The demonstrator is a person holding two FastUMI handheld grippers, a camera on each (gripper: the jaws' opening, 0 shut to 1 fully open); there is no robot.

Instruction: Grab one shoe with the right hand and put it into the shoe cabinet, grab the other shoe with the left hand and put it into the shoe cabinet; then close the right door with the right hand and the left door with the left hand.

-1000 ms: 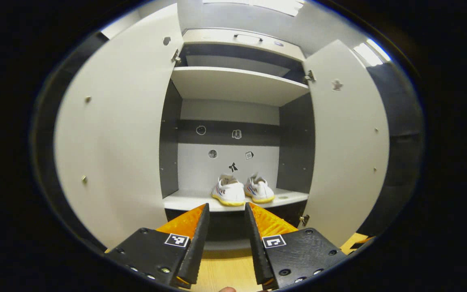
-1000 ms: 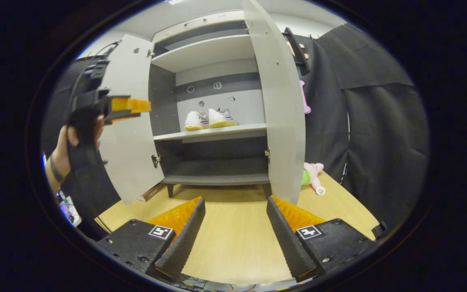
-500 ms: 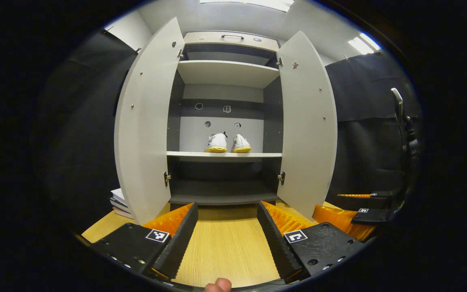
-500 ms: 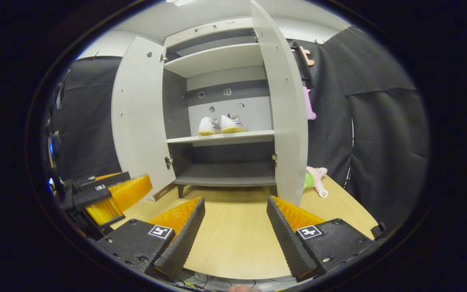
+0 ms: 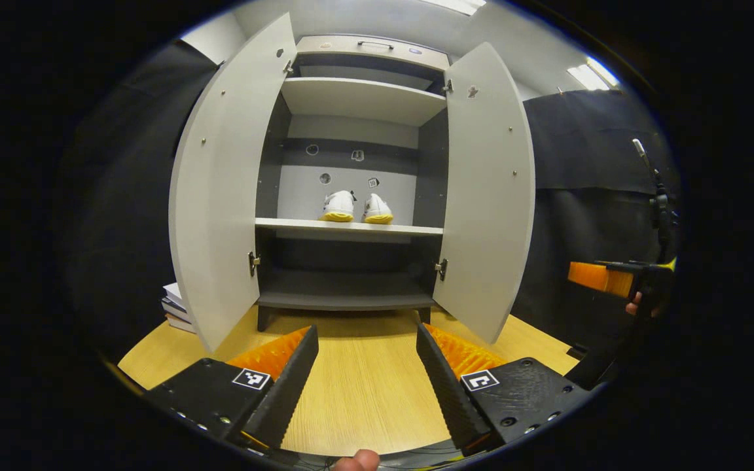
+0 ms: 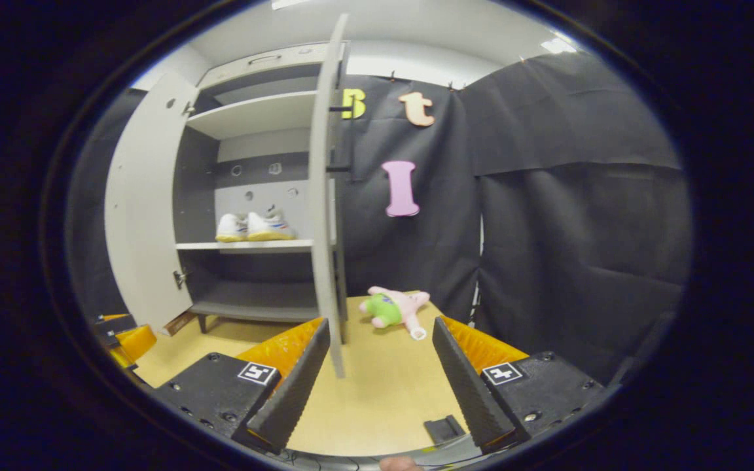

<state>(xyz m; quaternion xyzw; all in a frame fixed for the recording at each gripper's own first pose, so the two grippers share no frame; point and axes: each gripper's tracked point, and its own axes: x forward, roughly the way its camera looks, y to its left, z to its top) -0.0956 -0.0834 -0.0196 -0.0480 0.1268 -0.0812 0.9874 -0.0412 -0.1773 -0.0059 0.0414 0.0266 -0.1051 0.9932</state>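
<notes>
Two white shoes with yellow soles (image 5: pixel 354 208) (image 6: pixel 254 226) stand side by side on the middle shelf (image 5: pixel 351 228) of the grey shoe cabinet (image 5: pixel 351 104). Both doors hang open: the left door (image 5: pixel 220 196) and the right door (image 5: pixel 487 190). In the right gripper view the right door (image 6: pixel 324 196) shows edge-on, just ahead of my right gripper (image 6: pixel 380 363), which is open and empty. My left gripper (image 5: pixel 367 369) is open and empty, back from the cabinet over the wooden floor. The right gripper (image 5: pixel 603 278), held in a hand, also appears at the far right of the left gripper view.
A pink and green plush toy (image 6: pixel 393 309) lies on the wooden floor (image 6: pixel 377 392) right of the cabinet. A stack of books (image 5: pixel 177 307) sits behind the left door. A small dark block (image 6: pixel 444 428) lies near my right gripper. Black cloth walls surround the booth.
My left gripper has pulled back from the shelf and lowered, leaving both shoes in the cabinet. My right gripper has swung right, so the right door now shows edge-on.
</notes>
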